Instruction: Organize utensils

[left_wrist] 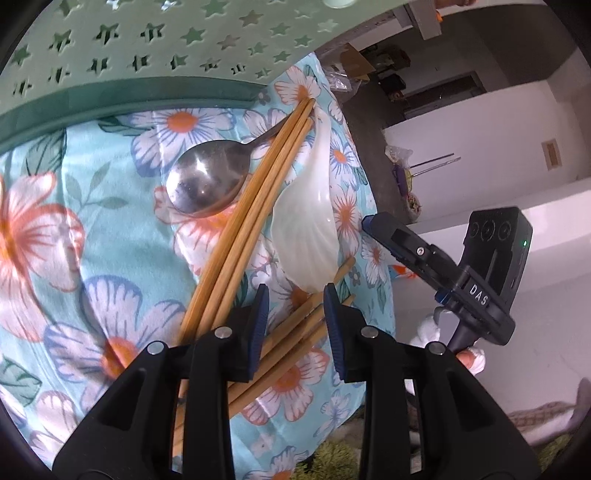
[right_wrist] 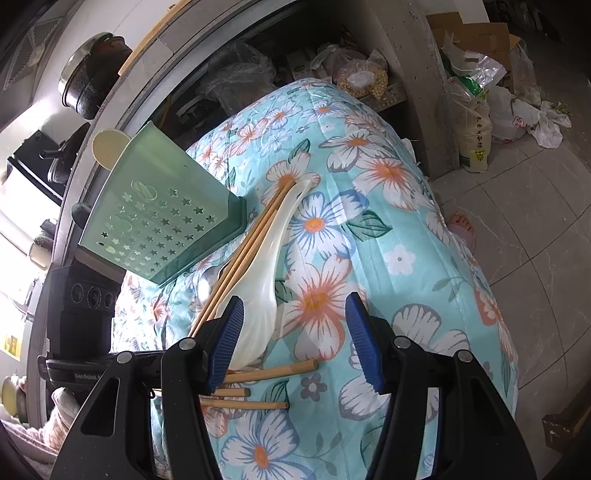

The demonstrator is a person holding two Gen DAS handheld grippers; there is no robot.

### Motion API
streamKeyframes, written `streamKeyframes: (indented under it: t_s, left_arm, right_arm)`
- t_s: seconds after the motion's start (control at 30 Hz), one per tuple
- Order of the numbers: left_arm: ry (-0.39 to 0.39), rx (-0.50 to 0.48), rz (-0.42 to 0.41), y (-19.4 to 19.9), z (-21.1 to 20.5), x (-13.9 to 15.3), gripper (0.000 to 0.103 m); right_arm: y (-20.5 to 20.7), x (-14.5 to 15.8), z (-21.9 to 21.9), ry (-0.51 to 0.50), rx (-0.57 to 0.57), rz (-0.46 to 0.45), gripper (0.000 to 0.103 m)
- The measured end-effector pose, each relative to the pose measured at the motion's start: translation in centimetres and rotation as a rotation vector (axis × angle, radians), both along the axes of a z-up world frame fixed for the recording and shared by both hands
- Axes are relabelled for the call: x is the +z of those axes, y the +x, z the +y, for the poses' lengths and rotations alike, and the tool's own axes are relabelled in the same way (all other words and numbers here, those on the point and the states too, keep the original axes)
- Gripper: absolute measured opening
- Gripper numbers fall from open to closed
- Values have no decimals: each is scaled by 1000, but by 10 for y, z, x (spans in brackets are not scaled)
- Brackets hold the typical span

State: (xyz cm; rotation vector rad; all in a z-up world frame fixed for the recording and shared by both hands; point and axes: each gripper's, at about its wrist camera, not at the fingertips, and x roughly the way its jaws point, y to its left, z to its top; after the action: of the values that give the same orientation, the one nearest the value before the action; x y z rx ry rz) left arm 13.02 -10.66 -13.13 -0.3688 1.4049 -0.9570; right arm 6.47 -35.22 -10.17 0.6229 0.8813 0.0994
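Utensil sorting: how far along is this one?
Done: nothing visibly sorted; no utensil shows in the green holder. In hand: nothing; the left gripper is open above the lower chopsticks, the right gripper open and empty. Left: metal spoon, white spoon, long chopsticks on the floral cloth.

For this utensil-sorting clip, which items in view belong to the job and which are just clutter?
Job:
- chopsticks
- metal spoon
- white spoon
- green holder

Clutter:
- rice bag
- cardboard box
- black pot
- bagged beans
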Motion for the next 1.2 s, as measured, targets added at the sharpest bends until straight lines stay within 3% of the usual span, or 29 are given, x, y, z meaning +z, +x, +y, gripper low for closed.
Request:
streamKeyframes:
  t_s: [0.23,0.33,0.4,0.47,0.63,0.73,0.83,1.0,1.1,1.2]
  left_arm:
    - [-45,42,58,5,-7,-5,29]
    - [-23,44,23,5,-13,0,22]
    - [-4,47,0,4,-16,0,8]
    - [-5,47,-10,5,-15,3,7]
    - [-12,53,-115,5,-1,29,4]
    - [-2,60,-222,1,11,52,3]
    - [30,56,-324,-3,23,70,3]
    - [118,114,-390,3,46,70,3]
    - [152,174,-336,18,63,50,3]
    - [130,212,-253,25,73,33,3]
  right_arm:
    - [-2,-3,-3,13,-8,2,56]
    - [-4,-3,-4,15,-13,-1,56]
    - [-6,-3,-5,16,-18,-2,56]
    - [-8,-3,-6,15,-23,-4,56]
    - [-12,0,-8,14,-37,-11,56]
    - [-12,1,-7,15,-32,-17,56]
    - [-12,3,-4,12,-20,-23,56]
    - [-12,6,3,9,-4,-32,56]
    - [-14,8,4,6,-2,-35,56]
    - [-16,10,4,-3,-5,-38,56]
